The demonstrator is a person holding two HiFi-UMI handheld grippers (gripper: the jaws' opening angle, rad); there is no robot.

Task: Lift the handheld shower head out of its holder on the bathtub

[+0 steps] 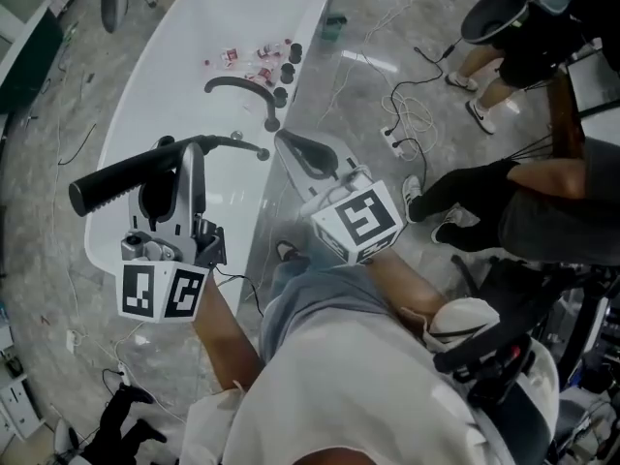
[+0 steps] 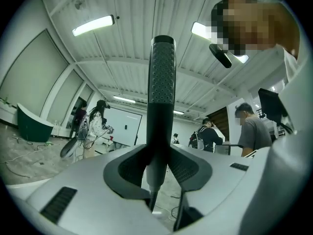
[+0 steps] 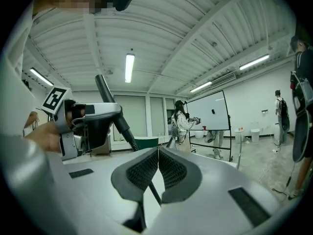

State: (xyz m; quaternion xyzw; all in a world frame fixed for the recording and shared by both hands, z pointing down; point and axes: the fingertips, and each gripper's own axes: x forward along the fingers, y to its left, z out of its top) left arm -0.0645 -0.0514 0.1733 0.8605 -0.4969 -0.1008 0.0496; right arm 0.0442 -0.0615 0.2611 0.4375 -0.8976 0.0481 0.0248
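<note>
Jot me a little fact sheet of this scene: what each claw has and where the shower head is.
Left claw: shut on the black shower head
Right claw: shut, nothing in it
Shower head: held in the air above the white bathtub
Tub rim: black spout and knobs
Inside tub: small red and white items

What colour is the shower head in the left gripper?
The shower head is black, with a dotted surface; clearest in the left gripper view.
</note>
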